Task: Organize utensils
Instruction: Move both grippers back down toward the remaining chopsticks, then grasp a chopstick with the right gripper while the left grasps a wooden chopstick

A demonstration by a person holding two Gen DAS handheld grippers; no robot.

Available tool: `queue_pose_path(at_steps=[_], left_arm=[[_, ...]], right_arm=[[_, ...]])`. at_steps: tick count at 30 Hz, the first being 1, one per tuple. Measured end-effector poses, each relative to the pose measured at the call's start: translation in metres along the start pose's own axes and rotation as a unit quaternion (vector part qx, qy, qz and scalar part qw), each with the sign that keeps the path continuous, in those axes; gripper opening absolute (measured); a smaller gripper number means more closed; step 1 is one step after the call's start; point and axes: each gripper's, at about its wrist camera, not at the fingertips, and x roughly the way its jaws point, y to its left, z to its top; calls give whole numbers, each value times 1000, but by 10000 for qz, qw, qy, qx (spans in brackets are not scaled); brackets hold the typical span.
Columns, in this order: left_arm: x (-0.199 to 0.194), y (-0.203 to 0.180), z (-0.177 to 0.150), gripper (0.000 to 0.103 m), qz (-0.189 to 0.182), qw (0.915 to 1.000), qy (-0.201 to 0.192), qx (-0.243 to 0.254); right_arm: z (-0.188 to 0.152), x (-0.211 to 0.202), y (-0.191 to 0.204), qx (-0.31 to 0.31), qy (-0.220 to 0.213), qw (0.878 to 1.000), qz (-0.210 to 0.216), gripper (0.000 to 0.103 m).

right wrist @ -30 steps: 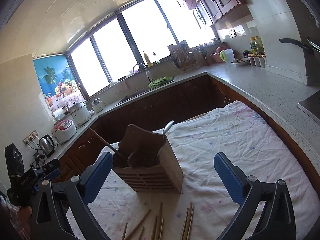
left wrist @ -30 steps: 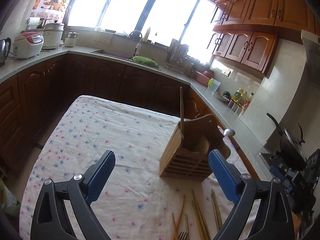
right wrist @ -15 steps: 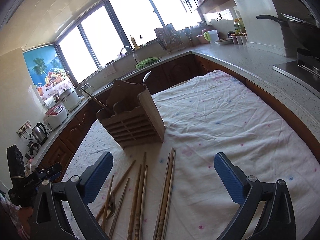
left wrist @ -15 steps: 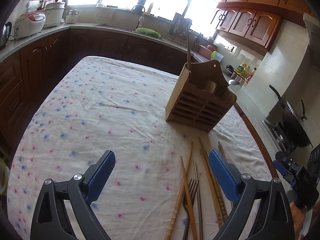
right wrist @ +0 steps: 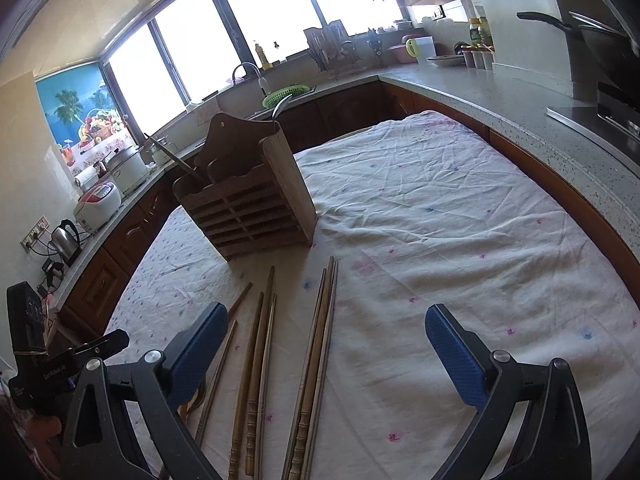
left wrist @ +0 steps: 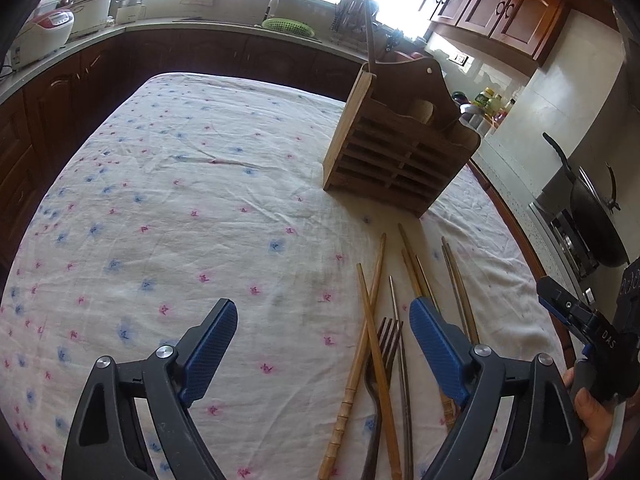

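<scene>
On the tablecloth [left wrist: 168,184], chopsticks [right wrist: 316,344] and fork [left wrist: 386,344] are left unsorted beside the wooden holder [left wrist: 396,160]; nothing is gripped by the closing left gripper [left wrist: 322,332] or the spread right gripper [right wrist: 320,344].

Wooden slatted utensil holder [left wrist: 400,148] upright on floral cloth, spoon and stick poking from top. Near its base: wooden chopsticks [left wrist: 370,304] scattered lengthwise, two crossed, metal fork [left wrist: 386,344] among them.
</scene>
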Motion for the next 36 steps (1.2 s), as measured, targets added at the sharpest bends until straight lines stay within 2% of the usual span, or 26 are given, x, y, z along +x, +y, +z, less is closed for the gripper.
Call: queue_pose_path(at_steps=[3,5,6,8,11,15,17,19,22,23,25,29,36], left_arm=[[18,-6,4,75,22,9997,219,100],[31,-9,7,69,27,9992,365,128],[37,-10,10,66,11,9989,438,148],[49,-12,14,61,70,9983,554,194],[67,-14,19,52,116,9971,724,216],[85,-16,24,44,86,9961,835,270],[90,-21,24,40,137,9954,834,450],[94,-25,24,27,199,9940,842,663],[95,-25,21,18,229,9923,860,863],[94,-23,21,18,201,9923,878,852],[93,-18,22,17,108,9928,930,752],[91,-16,23,18,77,9923,1048,661],[86,-15,23,20,128,9913,1229,447]], right_arm=[[0,15,4,-100,228,9997,3,79],[-1,27,7,-173,404,9990,-61,62],[-1,33,8,-204,495,9985,-92,58],[-2,47,9,-262,682,9972,-136,42],[-3,68,9,-380,925,9946,-287,27],[-5,91,8,-473,1218,9904,-456,20],[-5,93,9,-540,1176,9905,-465,20],[-4,92,9,-619,1187,9896,-518,19],[-5,89,5,-708,1217,9880,-641,18],[-5,90,3,-710,1287,9866,-712,13],[-4,89,-2,-642,1283,9876,-643,13],[2,84,-3,-383,1185,9913,-416,18],[3,95,11,-556,1242,9901,-339,18]])
